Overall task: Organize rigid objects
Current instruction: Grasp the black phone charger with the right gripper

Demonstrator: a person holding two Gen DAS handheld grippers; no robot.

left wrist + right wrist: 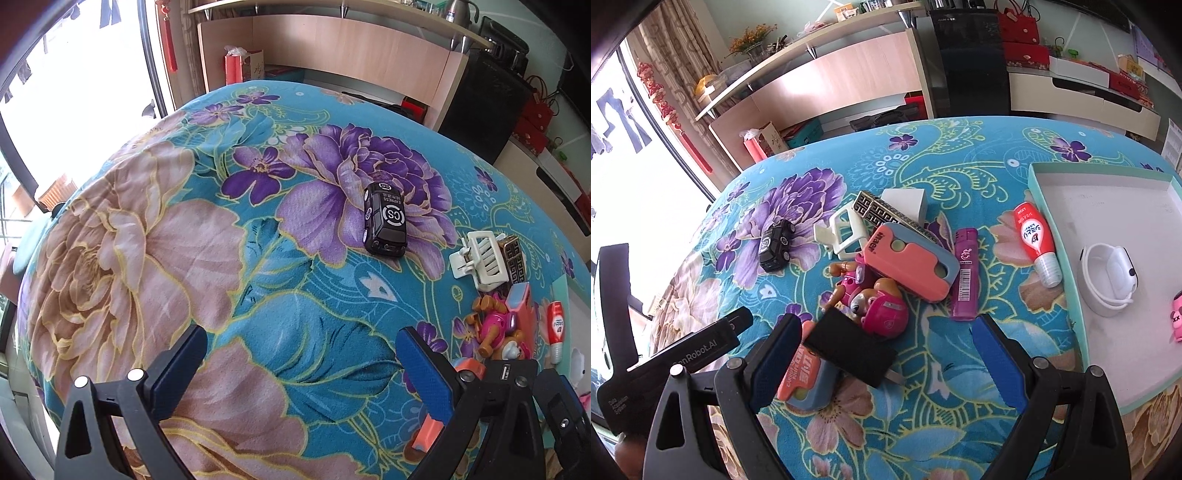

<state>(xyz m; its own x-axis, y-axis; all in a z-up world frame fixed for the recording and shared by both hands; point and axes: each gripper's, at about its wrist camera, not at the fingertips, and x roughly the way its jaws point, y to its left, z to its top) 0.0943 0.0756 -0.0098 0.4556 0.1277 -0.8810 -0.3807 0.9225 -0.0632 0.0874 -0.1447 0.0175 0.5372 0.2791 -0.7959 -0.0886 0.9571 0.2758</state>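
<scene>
Though ahead of tongs [301,363], car [385,223] apart.

Your left wrist view looks forward along the left claw [301,365], hovering low over the desk [155,236] and facing the far shelving, with the window at the left. Your right wrist view rides the right claw [886,354], equally low, angled toward the clutter and the tray [1043,206] at the right. Both views share the black toy car [384,223] [775,242], the white clip [478,260] [842,236] and the pink dog figure [502,325] [875,299]; the left claw's body shows at the right view's near left.
</scene>
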